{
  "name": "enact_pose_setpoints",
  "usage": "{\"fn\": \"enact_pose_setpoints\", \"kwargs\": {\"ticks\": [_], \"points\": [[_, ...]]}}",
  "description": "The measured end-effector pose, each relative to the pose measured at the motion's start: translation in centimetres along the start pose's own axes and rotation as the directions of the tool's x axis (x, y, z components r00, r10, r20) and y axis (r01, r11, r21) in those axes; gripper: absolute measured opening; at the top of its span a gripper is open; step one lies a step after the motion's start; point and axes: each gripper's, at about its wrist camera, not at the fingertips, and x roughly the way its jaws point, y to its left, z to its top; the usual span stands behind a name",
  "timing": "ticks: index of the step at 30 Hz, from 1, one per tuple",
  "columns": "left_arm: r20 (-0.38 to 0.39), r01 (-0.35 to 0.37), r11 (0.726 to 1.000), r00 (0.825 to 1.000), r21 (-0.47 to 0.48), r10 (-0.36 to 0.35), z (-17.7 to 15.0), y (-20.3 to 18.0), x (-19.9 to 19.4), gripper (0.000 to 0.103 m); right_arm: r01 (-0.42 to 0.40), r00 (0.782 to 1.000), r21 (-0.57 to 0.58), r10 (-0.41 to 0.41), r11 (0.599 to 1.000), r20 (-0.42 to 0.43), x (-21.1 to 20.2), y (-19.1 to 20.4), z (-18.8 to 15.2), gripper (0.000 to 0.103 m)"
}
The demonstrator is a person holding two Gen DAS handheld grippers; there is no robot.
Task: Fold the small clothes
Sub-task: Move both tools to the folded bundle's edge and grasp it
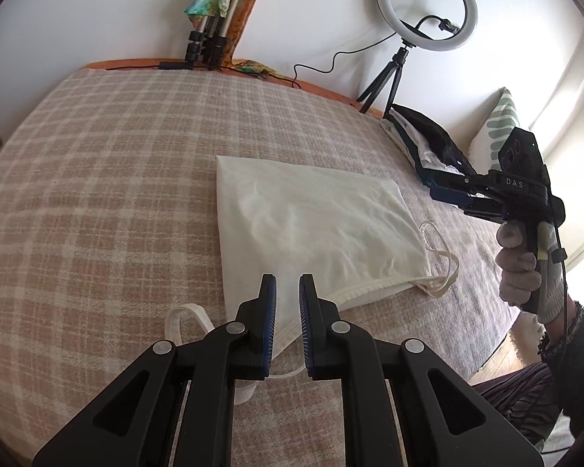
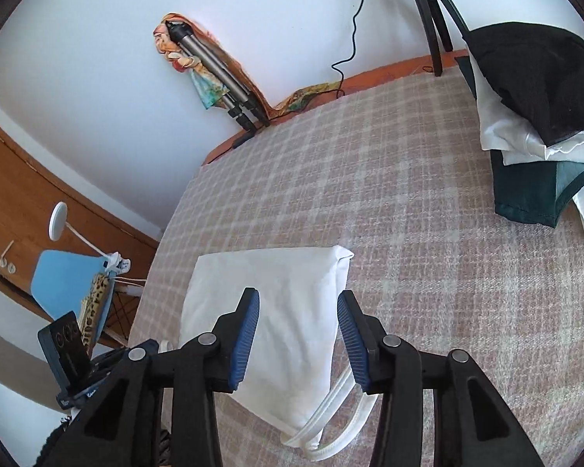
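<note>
A white strappy top (image 1: 315, 225) (image 2: 276, 311) lies folded into a rectangle on the checked blanket (image 1: 97, 155) (image 2: 428, 202). Its straps (image 1: 440, 268) (image 2: 331, 420) trail out at the near end, and one more strap loop (image 1: 183, 315) lies beside my left fingers. My left gripper (image 1: 288, 284) hovers over the top's hemmed near edge, its jaws nearly together with nothing visibly pinched. My right gripper (image 2: 298, 303) stands open above the folded top, empty. In the left wrist view a gloved hand (image 1: 519, 272) holds the right gripper (image 1: 447, 196) off the top's right side.
A pile of black, white and dark green clothes (image 1: 428, 144) (image 2: 533, 124) sits at the blanket's far right. A ring light on a tripod (image 1: 426, 4) and folded tripod legs draped in colourful cloth (image 1: 210, 19) (image 2: 214, 78) stand at the wall. A patterned pillow (image 1: 498, 128) leans far right.
</note>
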Motion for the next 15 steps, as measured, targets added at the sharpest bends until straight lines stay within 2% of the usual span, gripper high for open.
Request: {"fn": "enact_pose_setpoints", "kwargs": {"ticks": [5, 9, 15], "points": [[-0.026, -0.012, 0.996, 1.0, 0.084, 0.014, 0.1, -1.9, 1.6, 0.01, -0.046, 0.998, 0.092, 0.05, 0.995, -0.045, 2.8, -2.3, 1.2, 0.037], [-0.069, -0.01, 0.997, 0.998, 0.083, 0.015, 0.0, -1.8, 3.3, 0.01, -0.056, 0.994, 0.085, 0.063, 0.995, -0.091, 4.6, -2.7, 1.2, 0.032], [-0.079, -0.016, 0.994, 0.997, 0.104, 0.024, 0.3, -2.0, 4.1, 0.01, -0.124, 0.983, 0.085, 0.134, 0.989, -0.124, 5.9, -2.5, 0.8, 0.024]]}}
